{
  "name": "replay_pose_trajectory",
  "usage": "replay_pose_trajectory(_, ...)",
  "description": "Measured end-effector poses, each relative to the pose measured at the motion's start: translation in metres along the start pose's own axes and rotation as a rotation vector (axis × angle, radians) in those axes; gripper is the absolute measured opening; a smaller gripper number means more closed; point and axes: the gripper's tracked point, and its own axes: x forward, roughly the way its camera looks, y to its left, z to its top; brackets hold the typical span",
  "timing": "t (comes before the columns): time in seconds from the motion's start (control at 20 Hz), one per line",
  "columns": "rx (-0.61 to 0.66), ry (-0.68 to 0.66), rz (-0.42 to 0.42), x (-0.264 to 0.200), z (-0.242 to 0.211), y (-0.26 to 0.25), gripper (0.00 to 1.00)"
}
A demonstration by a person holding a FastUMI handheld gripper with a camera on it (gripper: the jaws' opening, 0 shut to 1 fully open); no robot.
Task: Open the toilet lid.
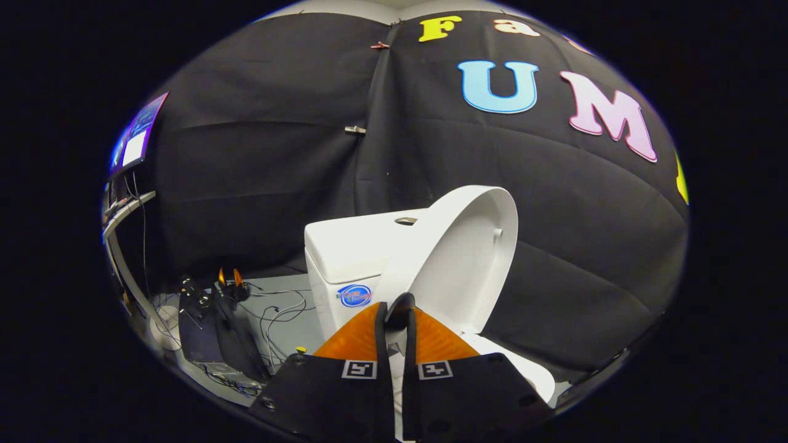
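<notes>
Standing nearly upright, the glossy white oval toilet lid (468, 258) leans back toward the white ceramic cistern (351, 252), just ahead of the tongs (399, 314). Tongs fingers sit almost closed, a thin gap between them, tips meeting at the lid's lower edge; cannot tell if they pinch it. White toilet seat rim (523, 369) shows beside the fingers. Tangled cables (277, 314) lie on the grey floor beside the cistern.

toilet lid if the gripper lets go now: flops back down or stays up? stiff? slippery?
The lid looks like a rigid, glossy shell, so likely stiff and somewhat slippery. It stands raised beside the tank but tilted, so it might drop if released short of vertical. The gripper looks nearly closed at its lower edge; whether it pinches the lid is unclear.
</notes>
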Motion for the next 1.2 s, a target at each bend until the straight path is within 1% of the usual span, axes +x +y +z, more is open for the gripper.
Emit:
replay_pose_trajectory(0.05,0.004,-0.001,0.005,0.005,0.002,0.007,0.1)
replay_pose_trajectory(0.1,0.009,0.012,0.02,0.008,0.0,0.017,0.14)
replay_pose_trajectory(0.2,-0.02,-0.017,0.013,0.019,0.001,0.022,0.23)
replay_pose_trajectory(0.3,-0.03,-0.04,0.007,0.019,0.004,0.025,0.23)
replay_pose_trajectory(0.35,-0.018,-0.036,0.044,0.021,0.001,0.036,0.23)
replay_pose_trajectory(0.5,-0.024,-0.019,0.048,0.022,-0.008,0.034,0.68)
replay_pose_trajectory(0.55,-0.025,-0.04,0.044,0.021,-0.002,0.031,0.82)
replay_pose_trajectory(0.75,0.005,-0.115,0.04,0.0,0.022,0.026,0.92)
replay_pose_trajectory(0.8,-0.005,-0.132,0.029,-0.007,0.026,0.02,1.0)
replay_pose_trajectory(0.9,-0.013,-0.168,0.004,-0.027,0.036,0.008,1.0)
replay_pose_trajectory(1.0,-0.021,-0.206,-0.08,-0.055,0.039,-0.021,1.0)
replay_pose_trajectory(1.1,-0.022,-0.291,-0.115,-0.09,0.055,-0.038,0.99)
replay_pose_trajectory(1.2,-0.062,-0.339,-0.203,-0.122,0.058,-0.068,0.99)
